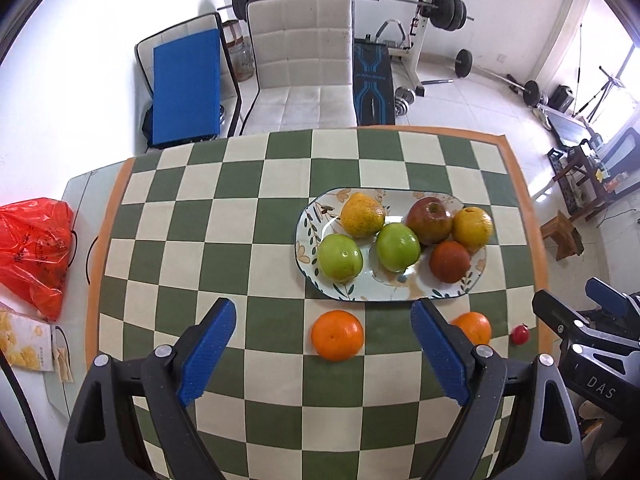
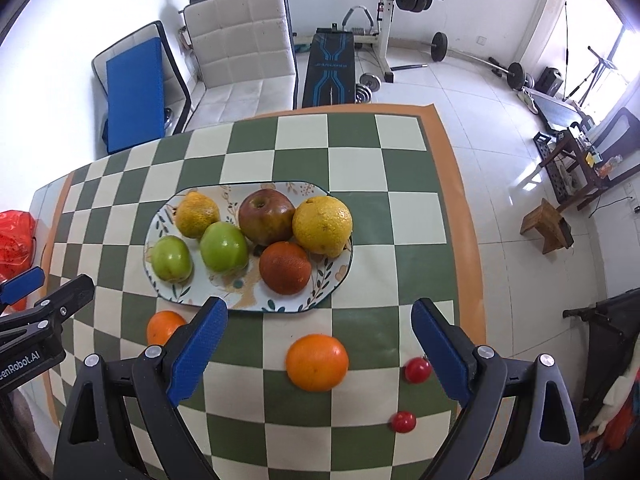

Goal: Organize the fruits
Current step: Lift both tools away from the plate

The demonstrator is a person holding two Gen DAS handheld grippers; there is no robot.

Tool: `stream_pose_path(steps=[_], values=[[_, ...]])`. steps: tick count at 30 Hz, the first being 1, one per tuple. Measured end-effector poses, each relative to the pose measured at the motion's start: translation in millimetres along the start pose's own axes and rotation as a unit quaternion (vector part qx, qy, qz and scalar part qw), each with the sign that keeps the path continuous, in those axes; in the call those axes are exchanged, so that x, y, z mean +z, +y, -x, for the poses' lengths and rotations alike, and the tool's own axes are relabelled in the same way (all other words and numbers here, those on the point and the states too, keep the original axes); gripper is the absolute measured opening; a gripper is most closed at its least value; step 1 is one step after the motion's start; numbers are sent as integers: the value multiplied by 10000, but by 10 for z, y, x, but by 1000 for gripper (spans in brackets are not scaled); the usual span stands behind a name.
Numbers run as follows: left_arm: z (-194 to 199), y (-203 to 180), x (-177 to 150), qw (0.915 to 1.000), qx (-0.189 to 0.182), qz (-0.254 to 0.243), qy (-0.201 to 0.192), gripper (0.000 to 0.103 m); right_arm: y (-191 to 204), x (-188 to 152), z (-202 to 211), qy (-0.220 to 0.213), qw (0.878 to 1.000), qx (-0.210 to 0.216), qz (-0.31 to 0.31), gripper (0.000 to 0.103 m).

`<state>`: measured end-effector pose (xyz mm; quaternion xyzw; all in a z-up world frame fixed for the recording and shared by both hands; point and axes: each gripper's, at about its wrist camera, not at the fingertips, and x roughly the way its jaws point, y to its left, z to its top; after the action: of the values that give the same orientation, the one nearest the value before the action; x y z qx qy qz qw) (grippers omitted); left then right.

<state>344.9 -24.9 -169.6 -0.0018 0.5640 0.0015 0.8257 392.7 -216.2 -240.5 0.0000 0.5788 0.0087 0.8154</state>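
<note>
While six fruits sit on the plate, both grippers, left gripper and right gripper, hang with jaws wide over two oranges on the desk.

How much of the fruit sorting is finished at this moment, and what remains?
Done: six fruits lie on the plate, including two green apples. In hand: nothing; the left gripper and right gripper are open. Left: two oranges and two cherry tomatoes lie on the checkered tablecloth.
</note>
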Motion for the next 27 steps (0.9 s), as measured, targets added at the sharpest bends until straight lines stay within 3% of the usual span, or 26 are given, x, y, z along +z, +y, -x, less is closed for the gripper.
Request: stream_pose_path(steps=[11, 20, 27], values=[[702, -96, -177, 9988, -235, -78, -412, 90, 27, -298, 956, -559, 9984, 128, 14, 95], [1008, -149, -243, 9977, -396, -66, -538, 90, 1, -422, 1551, -835, 9961, 295, -41, 95], [1079, -172, -248, 9972, -355, -89, -646, 90, -12, -492, 1768, -978, 9946, 335, -71, 95]])
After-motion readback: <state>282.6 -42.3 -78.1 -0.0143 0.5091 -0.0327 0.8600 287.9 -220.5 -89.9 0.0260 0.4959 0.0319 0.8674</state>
